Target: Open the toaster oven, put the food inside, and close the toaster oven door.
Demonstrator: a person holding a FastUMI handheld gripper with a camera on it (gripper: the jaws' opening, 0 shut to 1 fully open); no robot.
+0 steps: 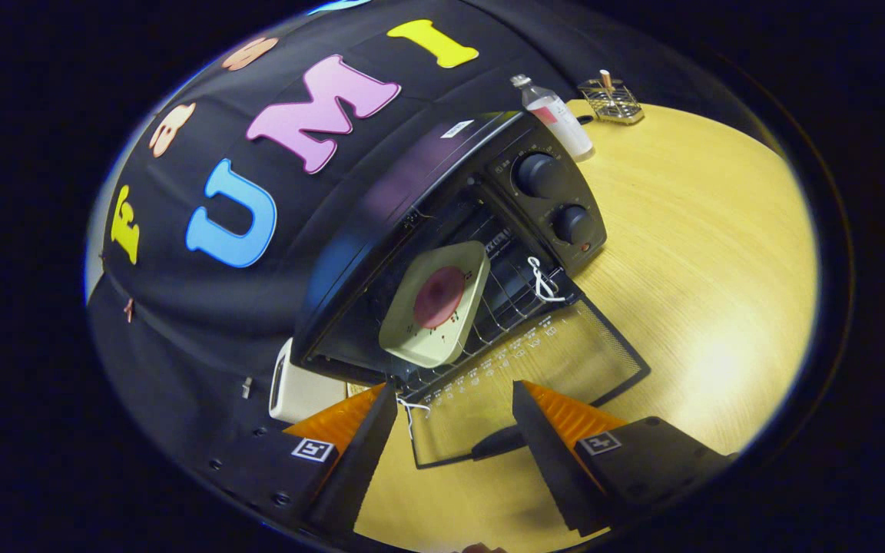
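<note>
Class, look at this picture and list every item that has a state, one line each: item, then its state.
Black toaster oven: open.
Glass oven door: folded down flat on the wooden table.
Square cream plate with round red food: on the oven's wire rack, tilted.
Clear plastic bottle: upright, capped.
Gripper: fingers open, holding nothing, above the door.

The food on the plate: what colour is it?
Dark pinkish red, clearest in the gripper view.
</note>
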